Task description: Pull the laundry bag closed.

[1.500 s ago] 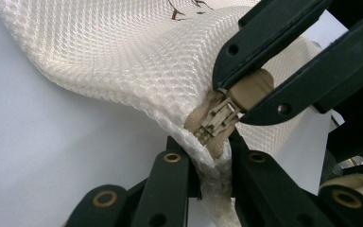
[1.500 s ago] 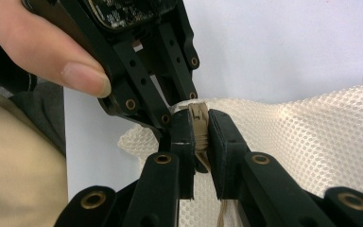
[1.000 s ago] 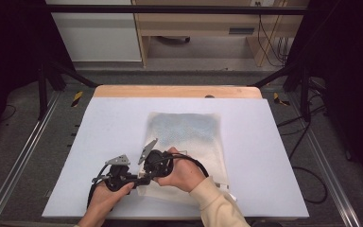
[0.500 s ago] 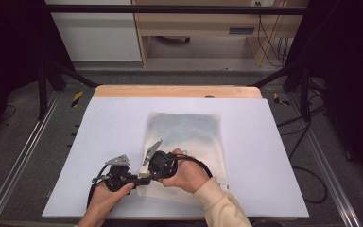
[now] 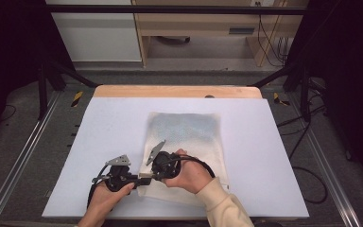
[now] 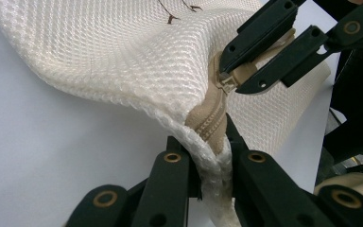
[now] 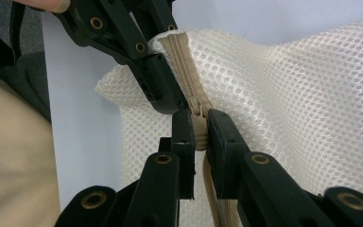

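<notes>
With the left gripper [image 6: 211, 156] clamping the mesh laundry bag [image 6: 123, 52] corner and the right gripper [image 7: 199, 135] pinching the zipper pull [image 7: 200, 130] at 12 o'clock, a jerky tug could slip the pull free.

Mesh bag [image 6: 123, 52]: cream-white, honeycomb weave; zipper [image 7: 185, 61] tan; grippers blk; table [image 5: 113, 123] pale lavender-white.

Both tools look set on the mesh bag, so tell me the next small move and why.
Probably draw the right tool along the zipper: it pinches the zipper pull, while the left tool clamps the mesh bag at the zipper's end, bracing it.
</notes>
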